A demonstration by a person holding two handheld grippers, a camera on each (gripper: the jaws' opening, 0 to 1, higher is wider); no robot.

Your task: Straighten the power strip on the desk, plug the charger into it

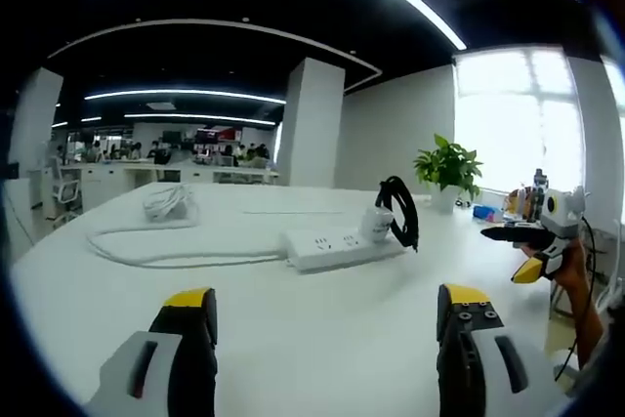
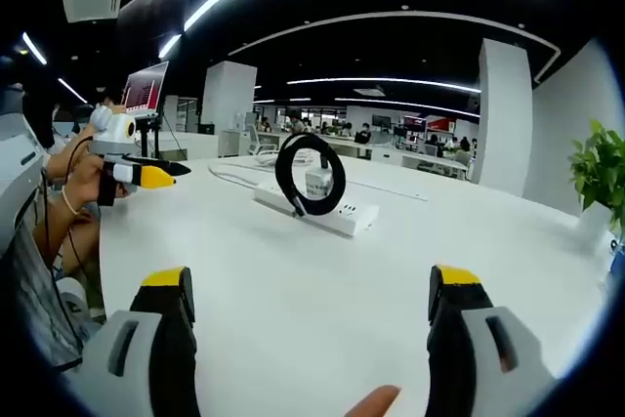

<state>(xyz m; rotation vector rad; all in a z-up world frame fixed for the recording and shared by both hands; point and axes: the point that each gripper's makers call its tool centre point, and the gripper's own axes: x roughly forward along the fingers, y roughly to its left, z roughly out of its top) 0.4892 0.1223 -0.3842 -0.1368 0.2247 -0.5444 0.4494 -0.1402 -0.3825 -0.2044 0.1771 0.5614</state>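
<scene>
Jaws apart; one power strip [image 1: 342, 246], one charger [image 1: 377, 223]

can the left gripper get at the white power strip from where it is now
Probably yes: the left gripper has open jaws, and only bare white desk lies before the white power strip.

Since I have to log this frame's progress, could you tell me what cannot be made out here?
- Charger prongs: whether they sit in the power strip, hidden by the black cable loop in the right gripper view.
- Strip's white cord far end: too small in the left gripper view.
- Potted plant: cut off by the right gripper view's edge.
</scene>
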